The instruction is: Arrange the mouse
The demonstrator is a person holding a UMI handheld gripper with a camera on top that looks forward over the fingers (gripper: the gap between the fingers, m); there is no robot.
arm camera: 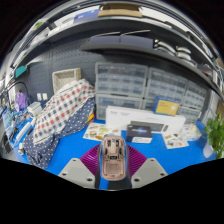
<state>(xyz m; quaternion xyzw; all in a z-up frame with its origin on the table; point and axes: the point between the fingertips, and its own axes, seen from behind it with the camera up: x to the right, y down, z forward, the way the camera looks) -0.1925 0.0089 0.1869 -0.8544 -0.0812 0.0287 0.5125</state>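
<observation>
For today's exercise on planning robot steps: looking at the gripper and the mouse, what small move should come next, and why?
Probably carry the mouse forward and lower it toward the blue table surface. The gripper appears shut on the mouse, held between the purple pads, with the white box farther ahead, so it seems to be grasped and still needs placing.

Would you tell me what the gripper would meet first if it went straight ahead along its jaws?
The gripper already holds a mouse between its jaws. Straight beyond lies the blue table, then probably the white box, though depth is hard to judge.
</observation>
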